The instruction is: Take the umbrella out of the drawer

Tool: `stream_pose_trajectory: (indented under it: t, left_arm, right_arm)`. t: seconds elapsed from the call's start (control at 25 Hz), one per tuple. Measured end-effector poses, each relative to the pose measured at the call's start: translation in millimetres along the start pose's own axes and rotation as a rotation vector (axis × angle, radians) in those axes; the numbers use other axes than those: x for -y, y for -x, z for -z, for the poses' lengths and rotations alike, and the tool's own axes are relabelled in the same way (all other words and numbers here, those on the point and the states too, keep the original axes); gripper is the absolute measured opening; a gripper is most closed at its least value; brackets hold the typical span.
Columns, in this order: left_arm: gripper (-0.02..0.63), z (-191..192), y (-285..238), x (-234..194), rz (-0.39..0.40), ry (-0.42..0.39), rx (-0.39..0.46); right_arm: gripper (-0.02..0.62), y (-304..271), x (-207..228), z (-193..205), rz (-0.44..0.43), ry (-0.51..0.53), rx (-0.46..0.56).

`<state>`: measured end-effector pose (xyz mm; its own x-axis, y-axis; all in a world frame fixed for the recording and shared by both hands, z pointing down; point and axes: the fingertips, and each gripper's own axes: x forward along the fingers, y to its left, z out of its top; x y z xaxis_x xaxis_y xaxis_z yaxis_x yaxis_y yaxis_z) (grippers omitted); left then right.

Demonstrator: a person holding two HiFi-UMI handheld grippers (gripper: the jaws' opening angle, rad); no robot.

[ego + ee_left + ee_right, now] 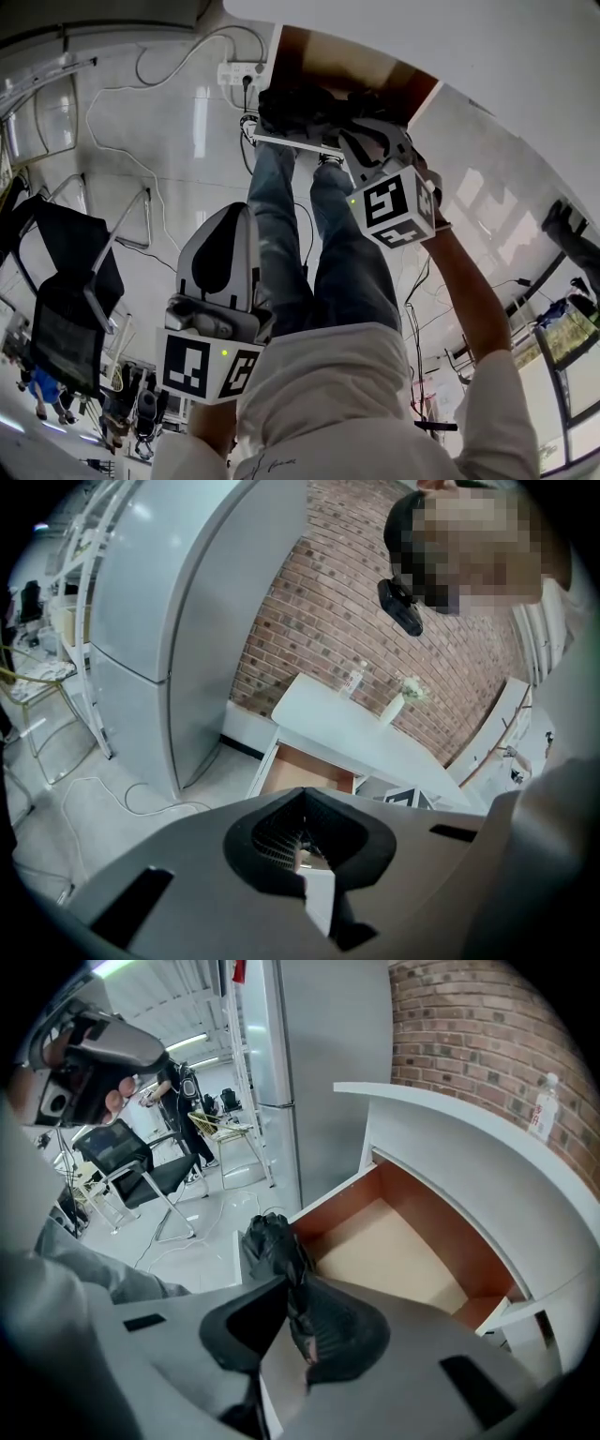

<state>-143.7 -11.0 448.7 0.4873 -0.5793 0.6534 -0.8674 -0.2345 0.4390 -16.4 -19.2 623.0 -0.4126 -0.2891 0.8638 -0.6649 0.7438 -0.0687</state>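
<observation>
The left claw [232,220] hung beside the person's leg, well apart from the drawer [347,61]. Its jaws were together with nothing between them. It had no part in this step and was best left there, out of the way.

The step in hand looked to be taking hold of the umbrella [300,108], a black folded bundle lying along the front rim of the open drawer rather than down on its bare floor. The right claw [366,131] stood over it, pointing steeply down. To do this well, the jaws wanted centring on the bundle's firm core, not on loose cloth at its edge. The fabric would likely give, so the squeeze needed to go well in before any lift. The lift then wanted to go straight up and clear of the rim, so that no fold or strap snagged on the front panel.

In the right gripper view, the right claw [281,1302] was narrowly parted with the umbrella [270,1239] running between its jaws. The cloth lay against the right jaw, and a thin wedge of gap showed at the left one, so it did not look clamped. The bundle's far end stuck out beyond the tips, over the rim's corner. The empty drawer [403,1251] lay just right of the claw, under the white surface [469,1147].
</observation>
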Motion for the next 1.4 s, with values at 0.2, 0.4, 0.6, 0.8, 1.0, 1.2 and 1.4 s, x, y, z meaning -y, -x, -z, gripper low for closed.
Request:
stream_pose_trajectory:
  t: [0.2,0.4,0.6,0.8,1.0,1.2,1.4]
  left_arm:
    - [0.017,4,-4,-2,-0.001,0.009,-0.007]
    - [0.017,6,-8,-4,0.002,0.017,-0.012]
    - [0.017,8,-8,-10,0.000,0.022,-0.018]
    - [0.017,8,-11,-11,0.000,0.029,-0.024]
    - [0.017,8,-11,-11,0.002,0.035,-0.026]
    - [0.017,10,-13,-13,-0.002,0.040,-0.030]
    - [0.017,11,-12,-16,-0.004,0.044,-0.034]
  right_arm:
    - [0.091,-11,-1,11,-0.009,0.050,-0.044]
    - [0.110,-23,-3,19,-0.028,0.092,-0.096]
    - [0.126,-34,-5,25,-0.033,0.135,-0.138]
    - [0.145,-41,-4,33,-0.039,0.181,-0.187]
    - [0.166,-46,-5,39,-0.038,0.238,-0.227]
    - [0.175,-51,-4,41,-0.015,0.333,-0.253]
    - [0.191,-55,-1,42,0.016,0.403,-0.272]
